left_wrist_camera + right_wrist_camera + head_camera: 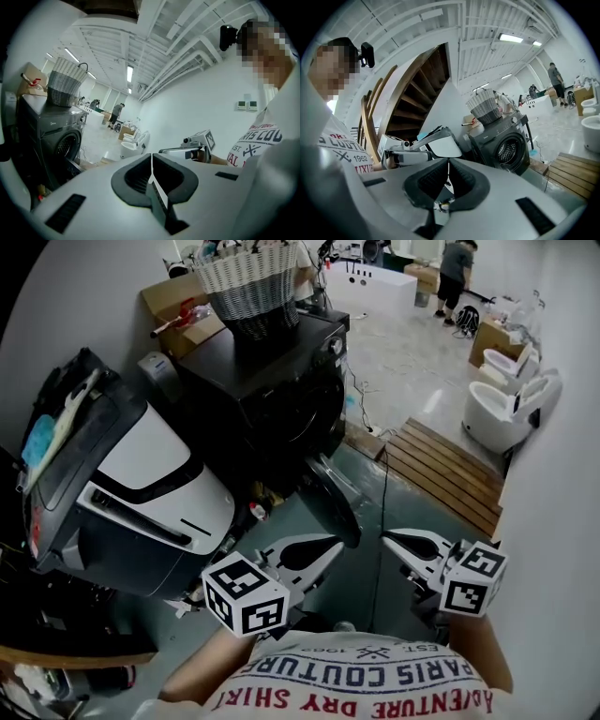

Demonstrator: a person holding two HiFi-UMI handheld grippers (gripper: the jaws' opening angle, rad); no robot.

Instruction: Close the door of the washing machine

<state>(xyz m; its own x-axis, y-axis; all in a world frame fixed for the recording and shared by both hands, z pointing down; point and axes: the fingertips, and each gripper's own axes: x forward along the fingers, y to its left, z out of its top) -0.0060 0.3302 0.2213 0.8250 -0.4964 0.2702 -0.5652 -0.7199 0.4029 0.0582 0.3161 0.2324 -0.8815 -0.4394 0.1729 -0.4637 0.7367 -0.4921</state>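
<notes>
The black front-loading washing machine point(272, 399) stands at the middle of the head view with a woven basket point(251, 282) on top. Its round door point(330, 498) hangs open, swung out toward me. My left gripper point(330, 547) is shut and empty, just below the door's lower edge. To its right, my right gripper point(389, 538) is also shut on nothing, apart from the door. In the left gripper view the jaws point(151, 157) meet, with the machine point(51, 136) off to the left. The right gripper view shows closed jaws point(449, 161) and the machine's drum opening point(508, 150).
A white and black appliance point(141, 493) leans at the left of the machine. A wooden slatted platform point(450, 474) and white toilets point(511, 409) stand at the right. A cable point(382, 512) runs over the floor. Cardboard boxes point(178, 306) sit behind; a person point(457, 277) stands far back.
</notes>
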